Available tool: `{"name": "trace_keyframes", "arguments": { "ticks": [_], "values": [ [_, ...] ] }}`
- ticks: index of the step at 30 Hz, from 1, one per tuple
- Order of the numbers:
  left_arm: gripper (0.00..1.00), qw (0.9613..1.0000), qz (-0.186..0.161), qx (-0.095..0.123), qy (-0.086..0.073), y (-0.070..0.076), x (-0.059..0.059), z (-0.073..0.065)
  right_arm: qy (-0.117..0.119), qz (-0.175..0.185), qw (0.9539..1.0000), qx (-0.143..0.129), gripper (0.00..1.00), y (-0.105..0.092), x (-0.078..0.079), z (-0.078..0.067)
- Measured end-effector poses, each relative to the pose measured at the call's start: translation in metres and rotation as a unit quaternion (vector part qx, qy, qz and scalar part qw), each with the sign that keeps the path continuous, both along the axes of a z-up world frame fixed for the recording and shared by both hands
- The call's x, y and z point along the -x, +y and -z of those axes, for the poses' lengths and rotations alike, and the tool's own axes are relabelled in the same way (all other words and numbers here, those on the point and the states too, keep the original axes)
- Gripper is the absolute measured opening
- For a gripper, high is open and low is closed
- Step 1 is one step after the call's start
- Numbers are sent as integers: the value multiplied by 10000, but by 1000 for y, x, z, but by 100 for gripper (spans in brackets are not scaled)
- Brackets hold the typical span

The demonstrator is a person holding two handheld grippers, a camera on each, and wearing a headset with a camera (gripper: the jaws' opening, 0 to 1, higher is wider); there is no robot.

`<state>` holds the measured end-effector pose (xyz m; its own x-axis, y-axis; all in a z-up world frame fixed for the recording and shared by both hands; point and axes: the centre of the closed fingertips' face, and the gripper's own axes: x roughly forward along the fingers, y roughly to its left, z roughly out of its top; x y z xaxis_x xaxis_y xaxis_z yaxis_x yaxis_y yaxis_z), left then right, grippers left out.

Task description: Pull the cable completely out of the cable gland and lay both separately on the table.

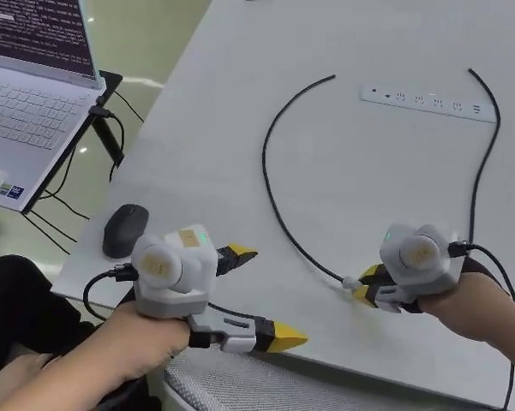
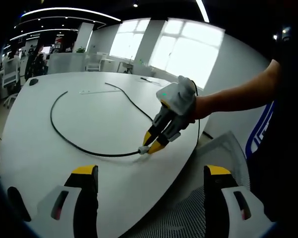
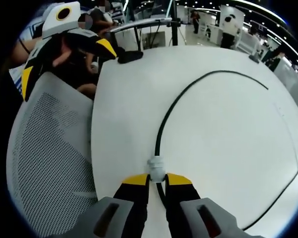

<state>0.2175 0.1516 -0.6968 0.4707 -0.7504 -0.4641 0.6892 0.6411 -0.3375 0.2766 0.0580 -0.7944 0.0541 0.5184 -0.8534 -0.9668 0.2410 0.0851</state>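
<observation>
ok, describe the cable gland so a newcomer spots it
On the white table, follow the curved black cable to its near end by the right gripper. The cable gland is the small white fitting there, the only pale lump on it.

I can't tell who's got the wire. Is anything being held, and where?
The right hand-held gripper seems to pinch the white cable gland at its back end, where the black cable enters. The left hand-held gripper is open, holding nothing.
</observation>
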Motion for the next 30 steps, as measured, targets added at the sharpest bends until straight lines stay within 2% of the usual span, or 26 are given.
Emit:
{"name": "trace_keyframes", "arguments": {
  "ticks": [4, 8, 12, 15, 18, 25, 28, 30],
  "values": [
    [87, 9998, 195, -59, -75, -9, -4, -2, -39, 36, 9999, -101, 7, -1, 2, -16],
    [86, 9994, 304, 15, -190, -19, -13, -10, -116, 14, 9998, -133, 7, -2, 5, -34],
    [86, 9987, 442, 30, -250, -28, -18, -16, -136, 54, 9995, -289, 6, 0, 10, -52],
    [86, 9975, 615, 20, -353, -36, -22, -24, -193, 61, 9991, -360, 6, 1, 13, -64],
    [85, 9967, 698, 73, -404, -43, -26, -29, -243, 2, 9992, -329, 6, -2, 17, -71],
    [80, 9923, 1119, -2, -538, -60, -27, -28, -368, -194, 9989, -211, 6, -8, 23, -93],
    [80, 9886, 1352, -108, -647, -67, -24, -28, -370, -200, 9989, -224, 6, -10, 23, -100],
    [78, 9883, 1372, -75, -658, -69, -25, -29, -393, -236, 9987, -236, 6, -11, 24, -104]
  ]
}}
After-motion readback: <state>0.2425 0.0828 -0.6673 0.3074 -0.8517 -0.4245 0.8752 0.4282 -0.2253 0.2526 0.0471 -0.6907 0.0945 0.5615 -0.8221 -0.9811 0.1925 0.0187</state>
